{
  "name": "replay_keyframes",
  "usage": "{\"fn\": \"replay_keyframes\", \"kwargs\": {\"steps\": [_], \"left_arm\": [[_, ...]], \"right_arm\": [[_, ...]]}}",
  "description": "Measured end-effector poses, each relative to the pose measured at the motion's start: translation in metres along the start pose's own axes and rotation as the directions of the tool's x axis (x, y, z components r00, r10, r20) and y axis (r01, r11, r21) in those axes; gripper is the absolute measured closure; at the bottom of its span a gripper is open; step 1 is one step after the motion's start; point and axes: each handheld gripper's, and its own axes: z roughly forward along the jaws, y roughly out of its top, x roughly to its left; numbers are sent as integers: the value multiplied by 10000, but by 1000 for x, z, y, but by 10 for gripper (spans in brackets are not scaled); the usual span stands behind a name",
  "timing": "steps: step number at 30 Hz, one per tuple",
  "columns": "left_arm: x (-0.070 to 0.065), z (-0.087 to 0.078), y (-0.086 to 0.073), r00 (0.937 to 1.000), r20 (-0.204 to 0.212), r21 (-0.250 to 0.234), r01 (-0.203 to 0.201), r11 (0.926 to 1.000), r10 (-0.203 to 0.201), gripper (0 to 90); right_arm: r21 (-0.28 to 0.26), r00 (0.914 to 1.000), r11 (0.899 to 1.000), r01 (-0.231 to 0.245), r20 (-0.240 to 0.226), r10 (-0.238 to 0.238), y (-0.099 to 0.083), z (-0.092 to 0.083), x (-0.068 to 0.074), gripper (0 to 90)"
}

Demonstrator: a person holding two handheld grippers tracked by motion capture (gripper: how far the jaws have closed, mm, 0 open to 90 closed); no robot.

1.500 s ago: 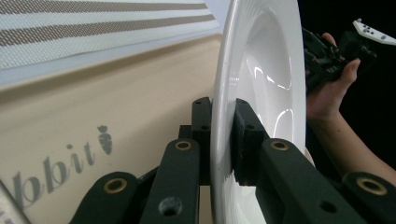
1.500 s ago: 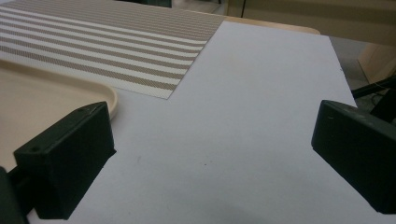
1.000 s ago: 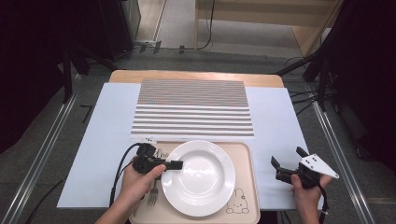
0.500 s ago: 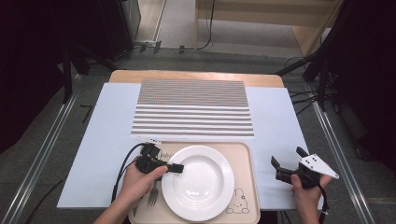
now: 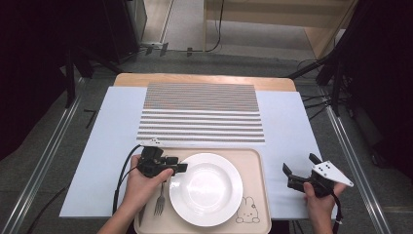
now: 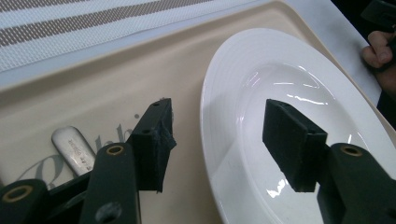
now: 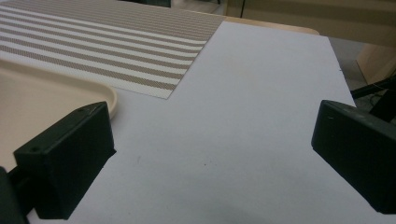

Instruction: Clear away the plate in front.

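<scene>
The white plate sits on the beige tray at the near edge of the counter, filling most of the tray's middle. The left hand-held gripper is at the plate's left rim; its jaws have just been opening and now stand apart, one over the tray and one over the plate's inside, with the rim between them and neither pad pressing on it. A fork lies on the tray just left of the plate, beside the person's left hand. The right hand-held gripper rests well to the right of the tray over the white sheet, jaws wide apart with nothing between them. A striped mat lies beyond the tray.
</scene>
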Motion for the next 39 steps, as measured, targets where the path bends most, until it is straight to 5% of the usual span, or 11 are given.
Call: {"fn": "replay_keyframes", "kwargs": {"steps": [6,13,16,20,25,32,39], "left_arm": [[-3,-6,-4,9981,63,-834,-605,9947,613,287],[-2,-17,-5,9928,259,-1687,-1112,9794,1171,129],[2,-23,-8,9930,262,-2100,-1074,9718,1154,128],[5,-31,-11,9933,-95,-2548,-1141,9602,1155,127],[13,-40,-13,9940,-361,-2777,-1096,9544,1037,127],[21,-51,-20,9869,-1117,-3134,-1462,9383,1164,126],[34,-58,-33,9823,-1602,-3078,-1435,9406,974,126]], "right_arm": [[16,10000,10000,-7,21,7,0,0,0,0],[18,10000,10000,7,27,-7,0,0,0,0],[20,10000,10000,7,24,-7,0,0,0,0],[31,10000,10000,-1,29,0,0,0,0,0],[38,10000,10000,22,36,-23,0,0,1,0],[41,10000,10000,29,58,-29,0,0,1,0],[40,10000,10000,33,50,-33,0,0,1,0]]}}
